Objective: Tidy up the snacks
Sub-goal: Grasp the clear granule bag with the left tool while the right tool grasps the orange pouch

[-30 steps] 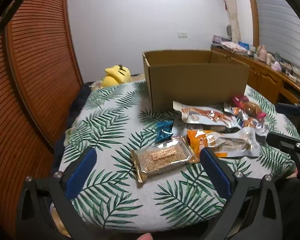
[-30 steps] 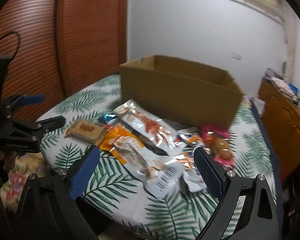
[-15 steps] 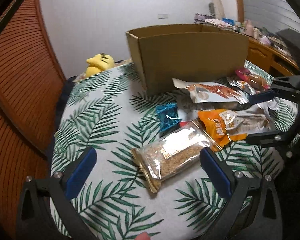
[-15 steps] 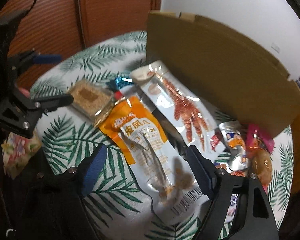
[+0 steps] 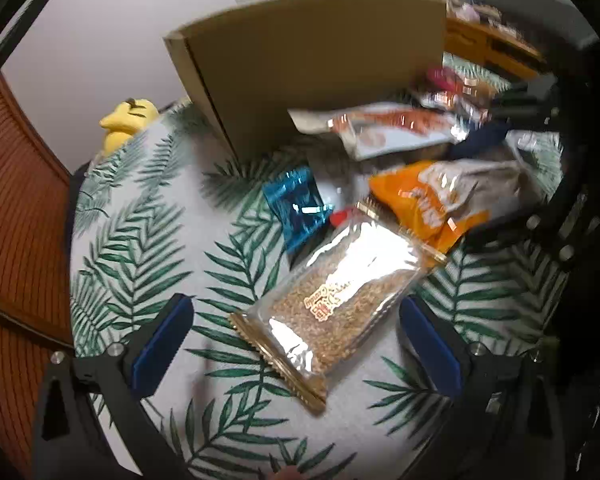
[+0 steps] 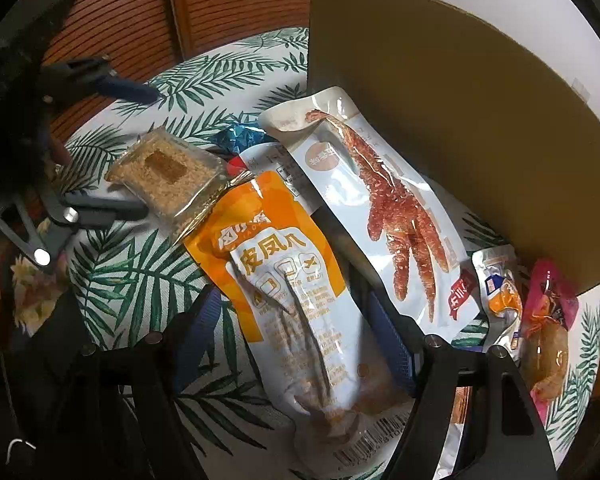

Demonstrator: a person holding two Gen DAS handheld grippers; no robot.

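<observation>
Yellow plush toy (image 5: 128,122) sits at the far left edge of the leaf-print tabletop (image 5: 140,248). Cardboard box (image 5: 312,64) stands behind the snacks. Blue packet (image 5: 296,206) lies just left of the clear grain packet (image 5: 340,296). Left tongs (image 5: 292,344) are spread wide, straddling the grain packet's near end, gripping nothing. Right tongs (image 6: 300,344) are likewise parted around the orange pouch (image 6: 288,280); contact cannot be confirmed. White chicken-feet pouch (image 6: 380,200) lies beside it, against the box.
</observation>
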